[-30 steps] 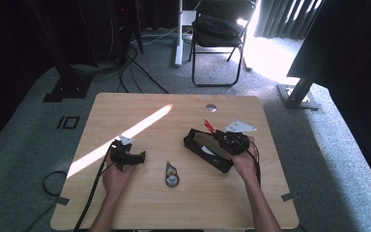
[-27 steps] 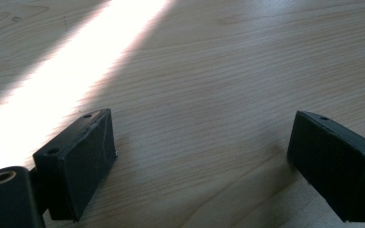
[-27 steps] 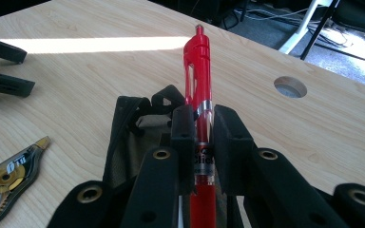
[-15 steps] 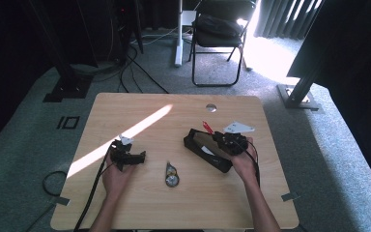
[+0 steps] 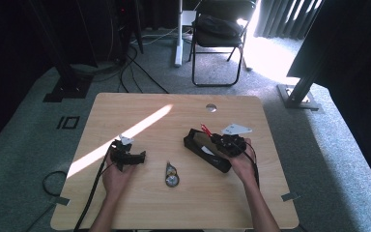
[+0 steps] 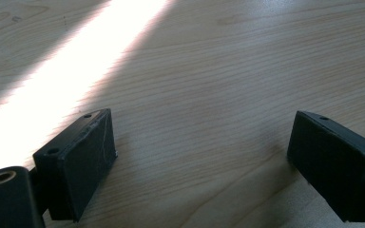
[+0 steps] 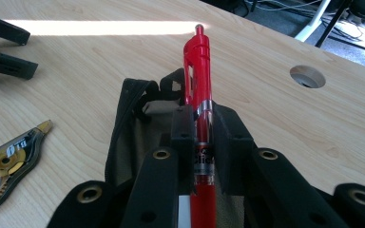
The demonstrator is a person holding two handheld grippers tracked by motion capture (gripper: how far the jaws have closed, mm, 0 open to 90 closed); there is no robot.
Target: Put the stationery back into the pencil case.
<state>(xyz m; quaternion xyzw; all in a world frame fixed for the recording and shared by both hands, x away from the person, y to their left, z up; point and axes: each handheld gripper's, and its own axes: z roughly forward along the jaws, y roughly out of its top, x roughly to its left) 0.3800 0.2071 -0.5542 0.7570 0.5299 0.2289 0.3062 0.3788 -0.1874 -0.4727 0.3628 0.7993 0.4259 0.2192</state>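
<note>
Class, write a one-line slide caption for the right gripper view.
Right tool clamps a red pen over an open black pencil case, correction tape lying nearby.

pen (image 7: 198, 80) above pouch (image 5: 204, 149), tape dispenser (image 5: 171, 174) left

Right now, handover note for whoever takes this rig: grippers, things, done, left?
Right gripper: shut on the red pen, held above the open black pencil case.
Left gripper: open, nothing between its jaws, resting on the table at the left.
Correction tape: lies on the table between the two grippers.
Done: pen gripped.
Left, probably: put the pen into the case, then likely the correction tape.
</note>
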